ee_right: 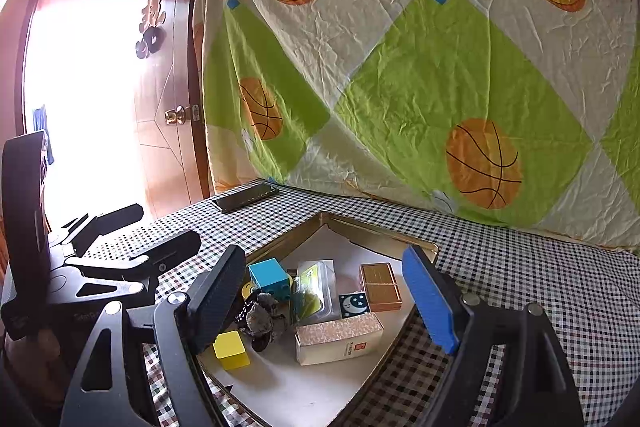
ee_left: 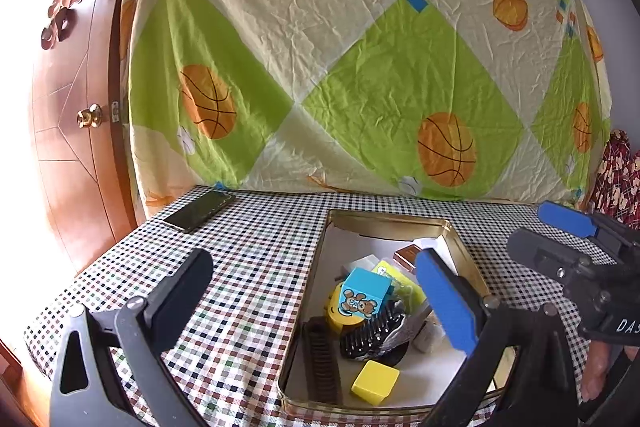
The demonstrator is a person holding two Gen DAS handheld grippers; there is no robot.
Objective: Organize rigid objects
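Note:
A gold metal tin lies on the checked tablecloth and holds several small things: a blue bear-print block, a yellow cube, a black comb, a patterned white box, a copper box and a green pack. My left gripper is open and empty, hovering over the tin's left side. My right gripper is open and empty above the tin; it also shows at the right of the left wrist view.
A black phone lies at the table's far left corner. A basketball-print sheet hangs behind the table. A wooden door stands at the left, past the table's edge.

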